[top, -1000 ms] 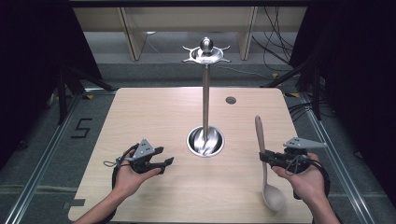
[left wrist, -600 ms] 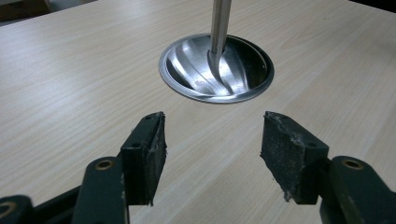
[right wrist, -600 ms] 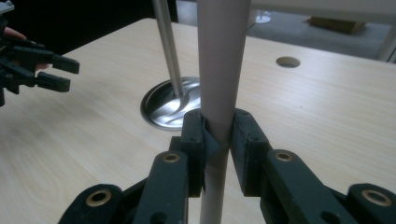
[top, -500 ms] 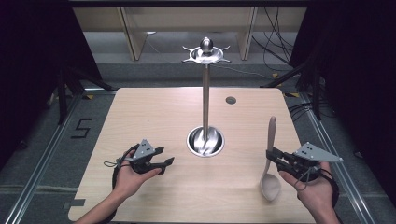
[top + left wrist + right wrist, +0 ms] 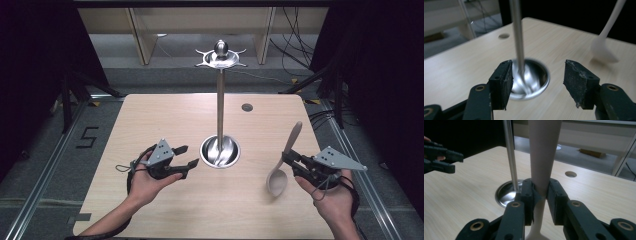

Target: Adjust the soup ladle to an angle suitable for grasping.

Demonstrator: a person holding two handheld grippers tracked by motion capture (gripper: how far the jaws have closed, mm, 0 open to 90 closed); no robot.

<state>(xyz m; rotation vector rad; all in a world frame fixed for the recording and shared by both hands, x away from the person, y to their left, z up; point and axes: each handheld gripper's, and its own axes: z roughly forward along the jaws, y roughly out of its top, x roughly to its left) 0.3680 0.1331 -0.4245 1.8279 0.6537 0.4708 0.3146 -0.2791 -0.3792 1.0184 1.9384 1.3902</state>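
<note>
spoon (image 5: 283,162) now lifted upright, clamped in right tongs (image 5: 290,159).

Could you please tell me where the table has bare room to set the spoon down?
The table is bare left of the stand, and between its far edge and the right gripper holding the spoon. The left gripper crowds the stand's base.

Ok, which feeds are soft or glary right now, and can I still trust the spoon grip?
Left gripper view: spoon and stand pole smeared, jaws sharp. Right gripper view: crisp up close, right gripper clamped on the spoon's handle, background soft. High view: even light, bright glare in the stand base, dark surroundings.
</note>
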